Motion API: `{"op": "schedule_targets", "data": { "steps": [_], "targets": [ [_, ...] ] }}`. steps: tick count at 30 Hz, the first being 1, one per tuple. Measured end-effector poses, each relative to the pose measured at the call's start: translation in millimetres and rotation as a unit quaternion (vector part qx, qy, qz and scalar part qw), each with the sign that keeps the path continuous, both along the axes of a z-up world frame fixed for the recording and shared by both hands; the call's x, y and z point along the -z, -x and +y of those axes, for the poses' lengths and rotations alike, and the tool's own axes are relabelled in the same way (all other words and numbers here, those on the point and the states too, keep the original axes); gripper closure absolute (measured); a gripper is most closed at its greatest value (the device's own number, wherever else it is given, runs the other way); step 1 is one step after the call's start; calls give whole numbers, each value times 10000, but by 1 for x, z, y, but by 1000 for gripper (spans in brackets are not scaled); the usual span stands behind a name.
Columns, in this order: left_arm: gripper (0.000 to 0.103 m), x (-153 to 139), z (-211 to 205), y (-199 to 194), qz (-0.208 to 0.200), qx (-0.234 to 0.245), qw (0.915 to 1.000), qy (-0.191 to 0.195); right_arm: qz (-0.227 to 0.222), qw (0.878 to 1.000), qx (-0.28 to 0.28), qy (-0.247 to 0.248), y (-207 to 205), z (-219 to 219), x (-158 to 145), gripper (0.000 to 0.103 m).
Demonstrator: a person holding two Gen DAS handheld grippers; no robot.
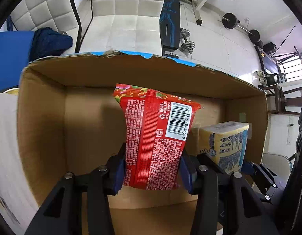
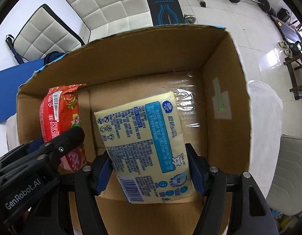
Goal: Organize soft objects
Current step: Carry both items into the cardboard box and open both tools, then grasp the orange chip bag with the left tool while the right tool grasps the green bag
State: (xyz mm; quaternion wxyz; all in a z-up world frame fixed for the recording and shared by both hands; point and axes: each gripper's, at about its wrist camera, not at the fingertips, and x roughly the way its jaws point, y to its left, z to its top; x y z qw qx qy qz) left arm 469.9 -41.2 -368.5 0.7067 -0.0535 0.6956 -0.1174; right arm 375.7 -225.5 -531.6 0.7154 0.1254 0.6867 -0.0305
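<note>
Both grippers pinching packs: left gripper (image 1: pixel 151 164) red pack (image 1: pixel 156 137), right gripper (image 2: pixel 151 168) yellow pack (image 2: pixel 145 143)

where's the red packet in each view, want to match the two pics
Left wrist view: the red packet fills the centre, clamped in the left hand-held gripper, barcode facing the camera.
Right wrist view: the same packet sits at the left edge, partly behind that hand-held gripper.
Shared landmark: the cardboard box below both, and the yellow tissue pack.

Yellow pack (image 1: pixel 227 145) half behind gripper (image 1: pixel 151 168)
</note>
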Motion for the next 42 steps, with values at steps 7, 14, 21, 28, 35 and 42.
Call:
{"op": "schedule_targets", "data": {
  "steps": [7,14,21,28,35,42],
  "targets": [
    [57,9,1,-6,166,-107,9998,12,114,9999,-70,-28,-5,-1,1,29],
    [49,2,8,-1,164,-187,9997,5,-10,9991,-340,255,-9,6,-6,13],
    [29,-22,21,18,-79,-162,9998,-131,-15,9988,-343,355,13,5,-25,0],
    [4,-53,38,54,-588,-204,9978,-247,-254,9977,-498,382,47,8,-50,0],
    [0,-98,59,95,-1358,-375,9896,-305,-464,9957,-787,136,94,19,-77,0],
    [0,-116,69,163,-1653,-445,9822,-776,-681,9812,-1768,355,170,33,-88,0]
  ]
}}
